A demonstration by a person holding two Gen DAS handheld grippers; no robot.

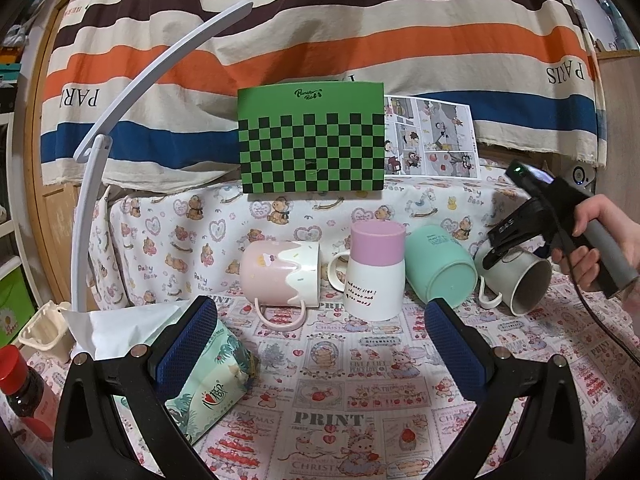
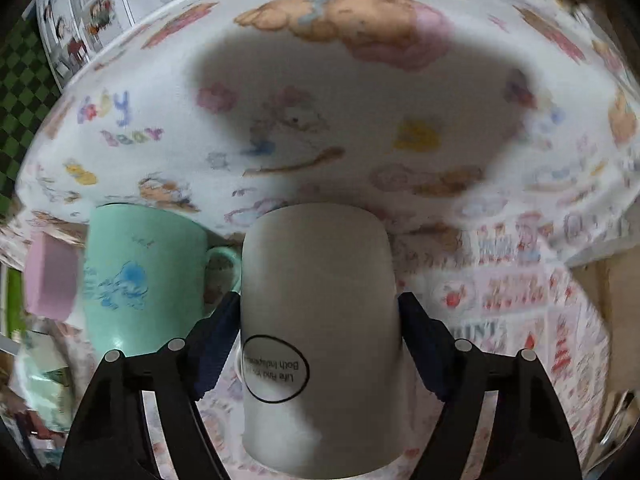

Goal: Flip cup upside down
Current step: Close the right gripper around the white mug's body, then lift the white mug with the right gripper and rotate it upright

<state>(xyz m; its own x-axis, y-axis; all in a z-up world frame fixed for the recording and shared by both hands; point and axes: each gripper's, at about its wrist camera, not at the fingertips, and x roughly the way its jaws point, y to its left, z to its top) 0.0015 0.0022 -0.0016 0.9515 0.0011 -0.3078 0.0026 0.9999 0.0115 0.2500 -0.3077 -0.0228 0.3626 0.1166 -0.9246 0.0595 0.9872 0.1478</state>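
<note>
A grey-white mug [image 2: 320, 320] with a black oval label sits between the pads of my right gripper [image 2: 320, 334], which is shut on its sides. In the left wrist view the same mug [image 1: 520, 280] is tilted with its mouth toward the camera, at the far right, with the right gripper [image 1: 504, 248] on it. My left gripper [image 1: 320, 340] is open and empty, low over the printed cloth. Ahead of it a pink-and-white mug [image 1: 280, 276] lies on its side, a white mug with a pink band [image 1: 374, 272] stands upside down, and a mint mug [image 1: 440, 268] lies tilted.
A green checkered box [image 1: 312, 140] and a comic sheet [image 1: 432, 136] lean at the back. A tissue pack [image 1: 212, 380], a white lamp arm [image 1: 120, 120] and a red-capped bottle [image 1: 20, 392] are at the left. The striped cloth [image 1: 320, 20] hangs behind.
</note>
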